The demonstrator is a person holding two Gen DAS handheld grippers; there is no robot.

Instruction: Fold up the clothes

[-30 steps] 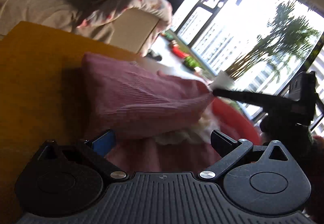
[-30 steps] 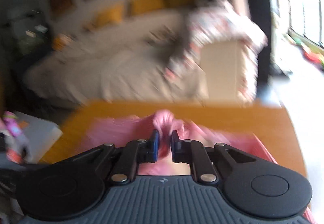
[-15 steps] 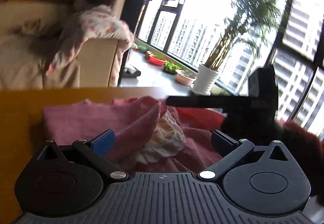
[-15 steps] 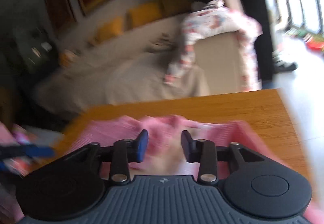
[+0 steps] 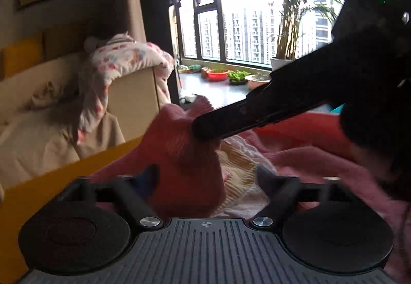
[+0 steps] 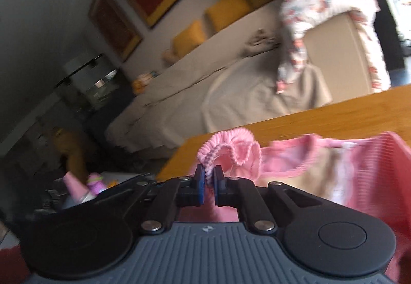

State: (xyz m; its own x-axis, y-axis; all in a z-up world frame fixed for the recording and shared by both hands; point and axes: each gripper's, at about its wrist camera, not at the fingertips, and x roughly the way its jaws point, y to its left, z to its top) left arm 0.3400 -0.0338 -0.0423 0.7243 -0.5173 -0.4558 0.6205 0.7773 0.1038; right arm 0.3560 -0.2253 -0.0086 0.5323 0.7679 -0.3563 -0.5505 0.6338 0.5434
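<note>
A pink ribbed garment (image 5: 185, 150) with a pale lining (image 5: 241, 163) lies bunched on the wooden table (image 5: 51, 186). My left gripper (image 5: 208, 178) is open, its fingers on either side of a raised fold of the cloth. Across the left wrist view the right gripper (image 5: 203, 129) reaches in from the right and pinches the top of that fold. In the right wrist view the right gripper (image 6: 208, 182) is shut on the garment's ribbed pink cuff (image 6: 226, 150), lifted above the table (image 6: 321, 119). The rest of the garment (image 6: 359, 163) spreads to the right.
Behind the table stands a beige sofa (image 6: 218, 88) with yellow cushions (image 6: 226, 6) and a floral blanket (image 6: 321, 3) over its arm. Large windows (image 5: 246, 27) with a potted plant (image 5: 290, 14) and bowls on the floor are at the right. Small toys (image 6: 84, 186) sit at the table's left.
The right gripper went from open to shut on the pink cuff and has lifted it. The left gripper stays open and has tilted closer to the raised fold.
</note>
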